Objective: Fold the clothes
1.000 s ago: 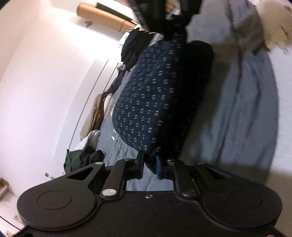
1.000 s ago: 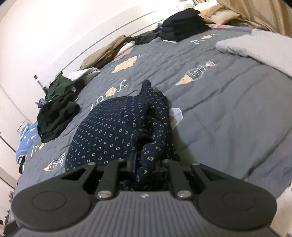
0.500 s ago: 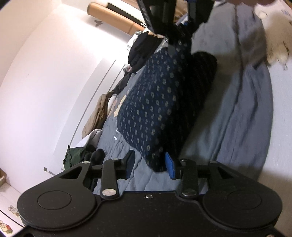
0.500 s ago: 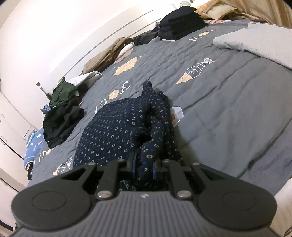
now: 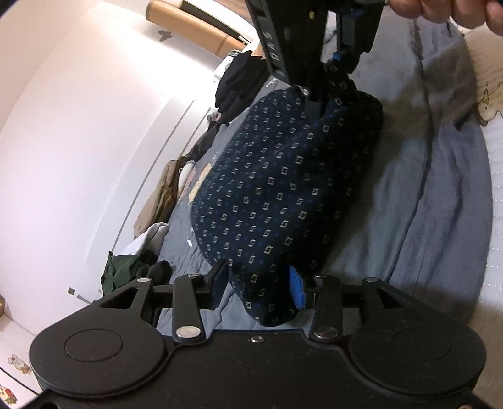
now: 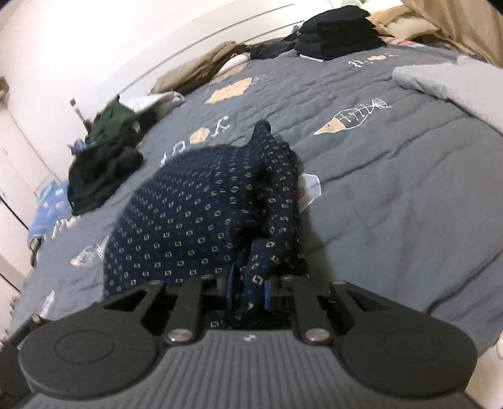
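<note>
We see a grey quilt [image 6: 393,195] printed with fish skeletons, covering a bed and crowded along its far edge: a neat stack of black folded clothes [image 6: 338,30] at one o'clock, a tan garment [image 6: 201,66] at eleven o'clock, and a loose heap of green and black clothes [image 6: 103,148] at nine o'clock. A pale grey blanket [image 6: 452,85] lies at two o'clock. The navy patterned garment [image 6: 201,217] sits mid-quilt, bunched into a rounded mound. Only the left wrist view shows a bare hand [image 5: 440,11] at one o'clock, above the right gripper [image 5: 327,72], and a tan cylinder [image 5: 188,25] against the white wall at eleven o'clock. The right wrist view alone shows the quilt's prints. The right gripper [image 6: 248,291] tilts downward, its pads pressed onto a fold of the garment's near end. The left gripper [image 5: 257,288] points slightly downward; its jaws have just been opening and now stand apart (the garment's rounded end lies between them, unpinched).
</note>
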Tool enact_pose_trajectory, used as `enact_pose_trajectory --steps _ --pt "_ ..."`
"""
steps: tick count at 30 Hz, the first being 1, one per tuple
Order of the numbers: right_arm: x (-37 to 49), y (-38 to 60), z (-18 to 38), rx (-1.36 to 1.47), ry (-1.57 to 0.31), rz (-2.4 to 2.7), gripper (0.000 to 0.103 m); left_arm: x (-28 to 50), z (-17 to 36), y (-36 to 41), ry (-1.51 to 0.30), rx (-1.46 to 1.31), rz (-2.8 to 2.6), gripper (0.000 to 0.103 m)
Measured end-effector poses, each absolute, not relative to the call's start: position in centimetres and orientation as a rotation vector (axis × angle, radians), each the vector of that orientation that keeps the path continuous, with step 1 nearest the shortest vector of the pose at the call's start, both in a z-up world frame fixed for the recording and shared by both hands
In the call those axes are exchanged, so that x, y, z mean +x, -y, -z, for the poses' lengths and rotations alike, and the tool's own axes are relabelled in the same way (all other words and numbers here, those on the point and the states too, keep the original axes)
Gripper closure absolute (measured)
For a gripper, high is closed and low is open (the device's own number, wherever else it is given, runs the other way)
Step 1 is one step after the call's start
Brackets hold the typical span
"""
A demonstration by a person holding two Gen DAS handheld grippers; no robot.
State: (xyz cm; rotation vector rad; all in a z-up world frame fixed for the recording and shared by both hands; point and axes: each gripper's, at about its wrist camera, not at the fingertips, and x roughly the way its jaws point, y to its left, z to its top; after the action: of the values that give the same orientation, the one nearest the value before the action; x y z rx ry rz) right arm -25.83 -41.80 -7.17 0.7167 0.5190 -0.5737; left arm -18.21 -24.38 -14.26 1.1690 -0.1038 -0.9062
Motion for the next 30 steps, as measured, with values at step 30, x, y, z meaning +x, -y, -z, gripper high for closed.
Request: enact_pose_trajectory --steps 30 --pt "-25.4 46.2 4.7 0.644 -0.688 0.337 0.080 -13.6 9.8 23.1 -0.221 1.041 1.121 0.080"
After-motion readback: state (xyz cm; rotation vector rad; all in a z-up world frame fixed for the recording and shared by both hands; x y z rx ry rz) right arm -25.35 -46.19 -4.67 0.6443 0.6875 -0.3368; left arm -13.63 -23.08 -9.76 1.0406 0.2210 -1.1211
